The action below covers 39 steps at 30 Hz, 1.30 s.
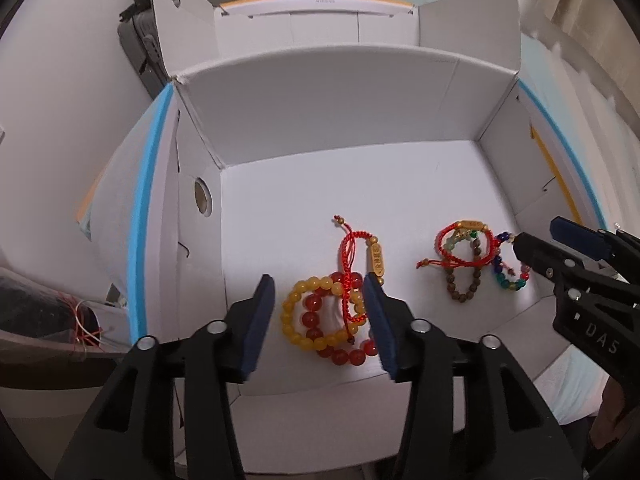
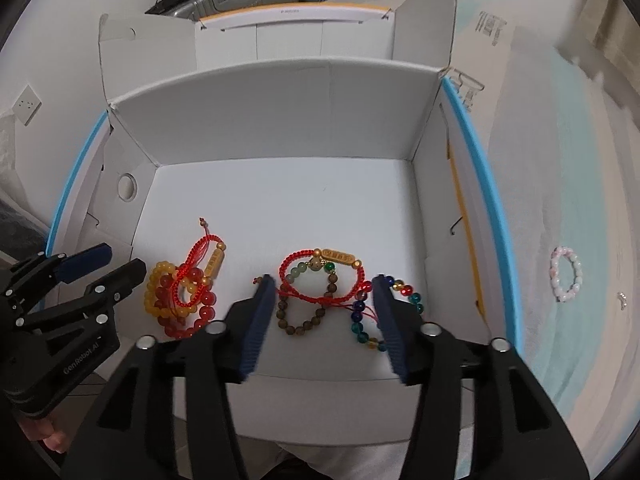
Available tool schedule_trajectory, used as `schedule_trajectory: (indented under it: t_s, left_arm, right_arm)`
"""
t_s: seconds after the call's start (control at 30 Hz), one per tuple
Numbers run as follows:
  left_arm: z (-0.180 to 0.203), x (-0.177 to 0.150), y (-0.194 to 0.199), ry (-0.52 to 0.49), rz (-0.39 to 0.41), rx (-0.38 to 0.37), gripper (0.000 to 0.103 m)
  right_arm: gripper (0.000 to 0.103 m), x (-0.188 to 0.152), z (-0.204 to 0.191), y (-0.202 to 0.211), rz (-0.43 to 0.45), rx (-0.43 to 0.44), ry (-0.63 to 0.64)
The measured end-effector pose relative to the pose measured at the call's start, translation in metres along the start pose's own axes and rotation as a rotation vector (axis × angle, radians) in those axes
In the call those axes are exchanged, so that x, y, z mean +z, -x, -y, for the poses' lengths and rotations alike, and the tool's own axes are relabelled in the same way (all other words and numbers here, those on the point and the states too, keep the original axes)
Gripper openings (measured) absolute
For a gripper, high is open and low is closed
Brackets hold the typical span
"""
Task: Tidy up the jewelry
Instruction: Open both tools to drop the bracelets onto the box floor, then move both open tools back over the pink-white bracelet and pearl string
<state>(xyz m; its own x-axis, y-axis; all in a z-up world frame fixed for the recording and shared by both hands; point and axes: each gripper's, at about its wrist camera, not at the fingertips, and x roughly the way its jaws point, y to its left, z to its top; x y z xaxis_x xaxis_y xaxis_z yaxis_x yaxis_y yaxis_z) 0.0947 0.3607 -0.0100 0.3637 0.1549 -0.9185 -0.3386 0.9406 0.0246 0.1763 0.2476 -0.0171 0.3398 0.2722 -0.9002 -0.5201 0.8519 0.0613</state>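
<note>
Inside a white cardboard box (image 1: 320,112) lie two heaps of bracelets. The left heap holds a yellow bead bracelet (image 1: 296,304), a red bead bracelet (image 1: 344,354) and a red cord bracelet with a gold charm (image 1: 376,258). My left gripper (image 1: 318,284) hangs over it, open, pads clear of the beads. The right heap holds a second red cord bracelet (image 2: 298,258), a brown bead bracelet (image 2: 304,326) and a multicoloured bead bracelet (image 2: 358,326). Above that heap my right gripper (image 2: 324,282) is open, gripping nothing. Each gripper also shows in the other view: right gripper (image 1: 536,236), left gripper (image 2: 122,260).
The box (image 2: 280,112) has tall walls and raised flaps on all sides, and its far floor is bare. Outside it on the right, a pink and white bead bracelet (image 2: 566,276) and a small silver piece (image 2: 621,300) lie on pale bedding. Luggage and clutter stand behind.
</note>
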Motion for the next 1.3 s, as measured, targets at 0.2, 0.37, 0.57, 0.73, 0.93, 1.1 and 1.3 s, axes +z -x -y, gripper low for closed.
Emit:
schedule_trajectory:
  t_s: [0.2, 0.37, 0.57, 0.73, 0.93, 1.1, 1.3]
  left_arm:
    - [0.005, -0.005, 0.013, -0.009, 0.034, 0.005, 0.065]
    - [0.008, -0.010, 0.022, -0.019, 0.057, 0.010, 0.077]
    - [0.023, -0.013, 0.036, -0.034, 0.098, 0.009, 0.094]
    - [0.038, -0.013, 0.043, -0.048, 0.116, 0.007, 0.097]
    - [0.057, -0.017, 0.047, -0.057, 0.142, 0.011, 0.097]
    - [0.075, -0.018, 0.053, -0.065, 0.162, 0.001, 0.097]
    - [0.102, -0.018, 0.063, -0.090, 0.185, -0.029, 0.097]
  right_arm:
    - [0.067, -0.006, 0.004, 0.016, 0.047, -0.018, -0.001]
    - [0.077, -0.010, 0.011, 0.031, 0.077, -0.027, -0.009]
    - [0.086, -0.017, 0.023, 0.048, 0.111, -0.032, -0.011]
    - [0.093, -0.025, 0.038, 0.059, 0.132, -0.037, -0.034]
    - [0.095, -0.035, 0.061, 0.073, 0.164, -0.050, -0.058]
    - [0.095, -0.042, 0.080, 0.084, 0.189, -0.058, -0.090]
    - [0.095, -0.052, 0.106, 0.097, 0.207, -0.077, -0.122]
